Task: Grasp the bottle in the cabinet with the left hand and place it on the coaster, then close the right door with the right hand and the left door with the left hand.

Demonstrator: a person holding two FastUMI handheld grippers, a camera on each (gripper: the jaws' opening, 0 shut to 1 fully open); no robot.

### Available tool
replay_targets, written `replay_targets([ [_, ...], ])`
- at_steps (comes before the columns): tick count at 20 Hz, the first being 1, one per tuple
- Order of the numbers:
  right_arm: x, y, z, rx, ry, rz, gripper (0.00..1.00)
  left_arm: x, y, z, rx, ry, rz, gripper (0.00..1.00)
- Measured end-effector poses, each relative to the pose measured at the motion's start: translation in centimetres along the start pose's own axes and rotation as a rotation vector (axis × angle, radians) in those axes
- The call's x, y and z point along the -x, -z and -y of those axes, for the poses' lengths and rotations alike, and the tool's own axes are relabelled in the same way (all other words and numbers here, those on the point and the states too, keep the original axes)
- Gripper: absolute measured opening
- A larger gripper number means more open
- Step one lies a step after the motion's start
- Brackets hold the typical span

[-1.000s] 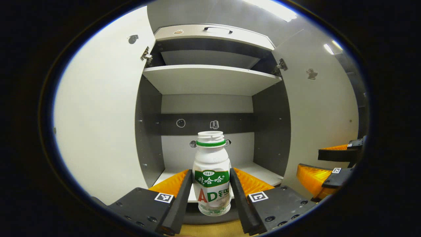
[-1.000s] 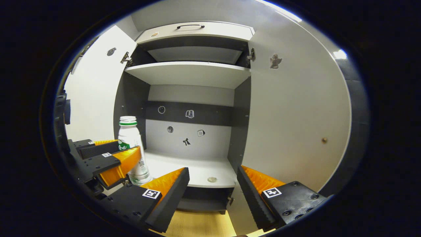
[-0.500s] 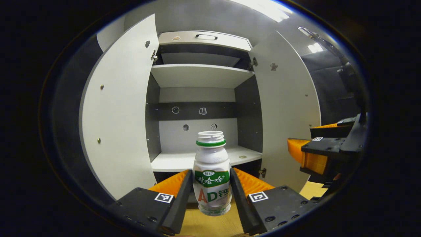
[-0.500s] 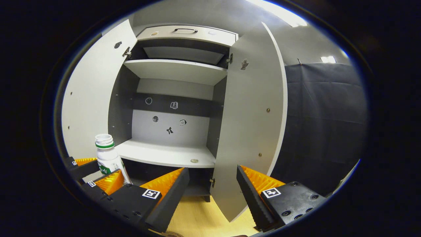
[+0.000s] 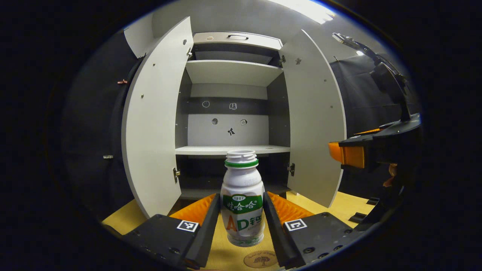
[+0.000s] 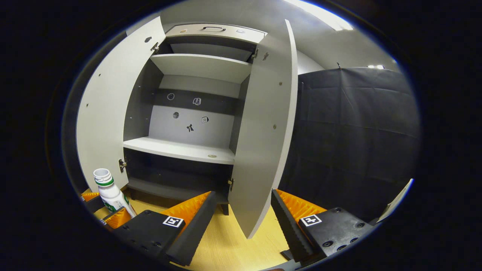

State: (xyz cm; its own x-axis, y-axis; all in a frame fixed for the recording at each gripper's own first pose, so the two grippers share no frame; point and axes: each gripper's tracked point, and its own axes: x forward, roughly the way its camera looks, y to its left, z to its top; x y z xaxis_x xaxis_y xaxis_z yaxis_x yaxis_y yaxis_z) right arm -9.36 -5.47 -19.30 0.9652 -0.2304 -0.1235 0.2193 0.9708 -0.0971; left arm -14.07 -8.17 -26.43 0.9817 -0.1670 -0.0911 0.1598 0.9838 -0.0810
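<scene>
Bottle (image 5: 242, 203) was out of the cabinet (image 5: 232, 149), upright, gripped on both sides by the left gripper (image 5: 241, 220); a second earlier it was at the shelf. It hung just above the coaster (image 5: 260, 259) on the table (image 5: 346, 205) in front. Set-down seemed next. Right gripper (image 6: 243, 216) was wide open, empty, near the right door (image 6: 261, 150); both doors open.
</scene>
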Motion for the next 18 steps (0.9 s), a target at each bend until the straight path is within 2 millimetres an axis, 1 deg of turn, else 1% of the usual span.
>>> replay_targets([
  [2,0.5,2.0,0.0,0.007,-0.008,-0.019,0.96,0.7,2.7,0.8,0.004,-0.009,-0.031,0.68],
  [4,1.0,3.4,0.0,0.014,-0.018,-0.026,0.96,1.2,4.7,1.8,0.017,0.007,-0.053,0.68],
  [6,1.3,4.5,0.1,0.023,-0.022,-0.019,0.96,1.5,6.2,2.4,0.022,0.017,-0.054,0.68],
  [10,1.3,6.0,0.9,0.022,-0.01,-0.003,0.96,0.9,9.3,3.2,0.023,0.024,-0.066,0.68],
  [13,1.1,7.0,1.1,0.005,-0.006,-0.011,0.96,0.6,10.0,3.8,0.005,0.032,-0.057,0.68],
  [16,0.9,7.3,1.3,0.01,-0.001,-0.007,0.96,0.1,10.8,4.6,0.011,0.046,-0.059,0.68],
  [18,0.8,7.5,1.4,0.011,-0.001,-0.006,0.96,0.0,11.4,4.6,0.007,0.041,-0.066,0.68],
])
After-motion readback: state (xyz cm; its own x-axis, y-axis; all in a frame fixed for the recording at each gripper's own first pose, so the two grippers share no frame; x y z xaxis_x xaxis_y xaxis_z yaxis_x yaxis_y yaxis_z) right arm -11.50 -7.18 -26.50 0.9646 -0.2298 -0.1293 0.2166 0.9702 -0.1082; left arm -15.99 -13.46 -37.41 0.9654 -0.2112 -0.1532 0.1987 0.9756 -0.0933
